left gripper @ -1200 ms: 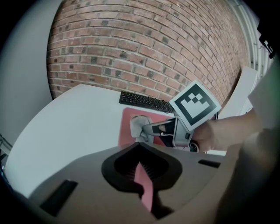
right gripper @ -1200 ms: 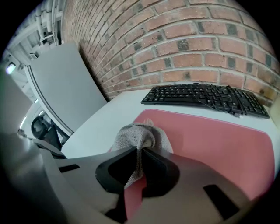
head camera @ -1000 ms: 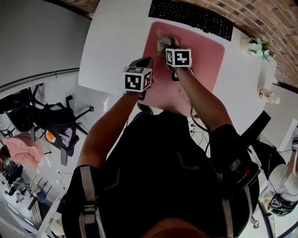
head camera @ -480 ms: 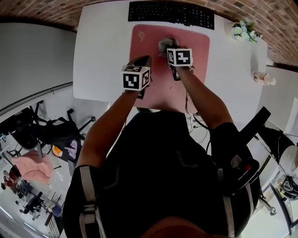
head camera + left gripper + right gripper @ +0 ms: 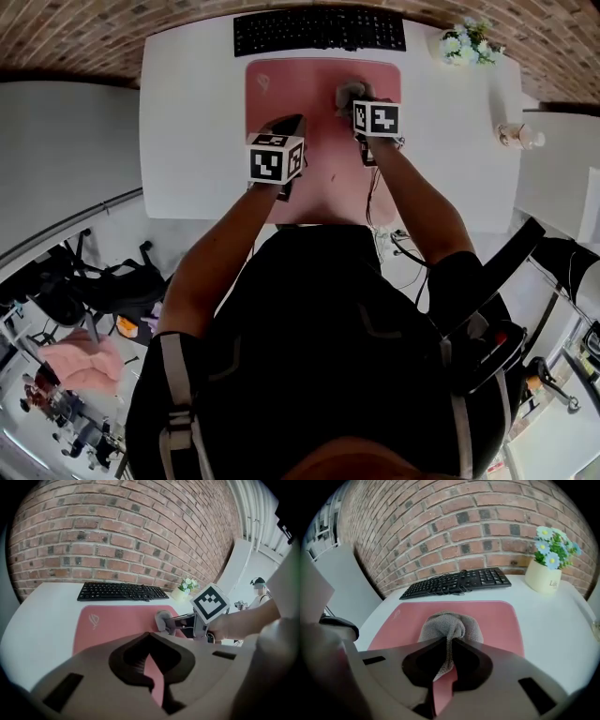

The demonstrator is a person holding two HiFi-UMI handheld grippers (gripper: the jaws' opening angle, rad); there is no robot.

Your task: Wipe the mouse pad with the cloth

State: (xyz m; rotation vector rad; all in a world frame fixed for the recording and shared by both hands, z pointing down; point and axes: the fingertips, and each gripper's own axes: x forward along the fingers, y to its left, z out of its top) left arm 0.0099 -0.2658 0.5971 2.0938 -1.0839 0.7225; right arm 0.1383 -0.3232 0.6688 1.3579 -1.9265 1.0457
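The right gripper is seen clenched on a grey knitted cloth. A fold of the cloth is pinched between its jaws, and the rest is bunched in a rounded lump just ahead of the tips. The lump is pressed onto a pink mouse pad, on the pad's far right part. Bare pink is shown all round the lump.

The left gripper is seen with its jaws brought together and nothing held between them. Only a thin strip of pink pad is visible through the slit behind the tips. This gripper is held over the pad's left half, nearer the person than the right one and well apart from the cloth. Whether it touches the pad cannot be told.

The pad is laid flat on a white desk, with one long edge close to a black keyboard set along the desk's far side. A small logo is printed in the pad's far left corner. To the right of the keyboard, a pale pot of blue and white flowers is placed near the desk's far right corner. A red brick wall is seen directly behind the desk.
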